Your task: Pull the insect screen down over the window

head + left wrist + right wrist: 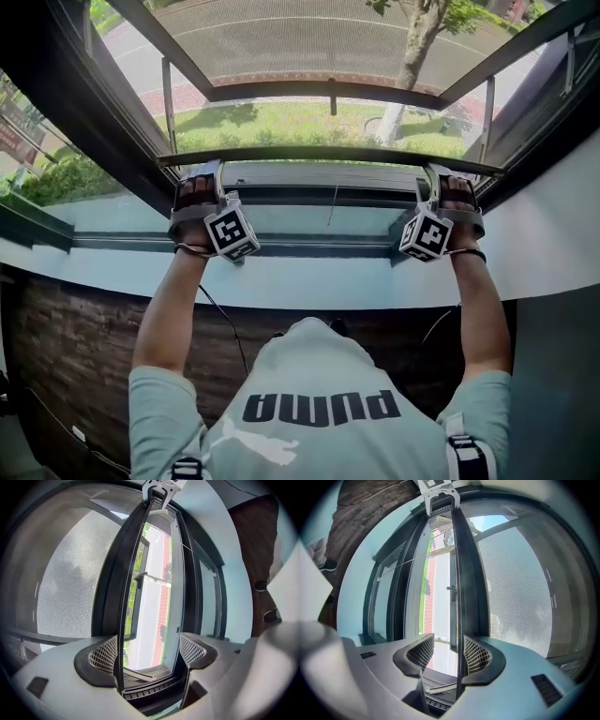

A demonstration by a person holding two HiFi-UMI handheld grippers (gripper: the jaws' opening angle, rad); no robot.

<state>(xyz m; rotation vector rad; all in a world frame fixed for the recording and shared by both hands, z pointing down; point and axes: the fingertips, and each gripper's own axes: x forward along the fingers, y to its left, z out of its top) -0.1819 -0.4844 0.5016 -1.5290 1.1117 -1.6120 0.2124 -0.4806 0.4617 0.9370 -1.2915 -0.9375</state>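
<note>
The insect screen's dark pull bar (pixel 328 155) runs across the window, with grey mesh (pixel 309 37) stretching beyond it. My left gripper (pixel 210 178) sits at the bar's left end and my right gripper (pixel 435 180) at its right end. In the left gripper view the bar (pixel 123 634) passes between the wide-apart jaws of the left gripper (pixel 149 651), close against the left pad (pixel 104 654). In the right gripper view the bar (pixel 459 634) crosses the right gripper (pixel 447 654), lying against the right pad (pixel 477 656); the other pad stands clear.
The dark window frame (pixel 328 195) and pale sill (pixel 309 281) lie just below the bar. Open casement sashes (pixel 112 112) angle outward on both sides. Grass, a tree (pixel 412 56) and a road lie outside. The person's arms and shirt (pixel 319 403) fill the lower view.
</note>
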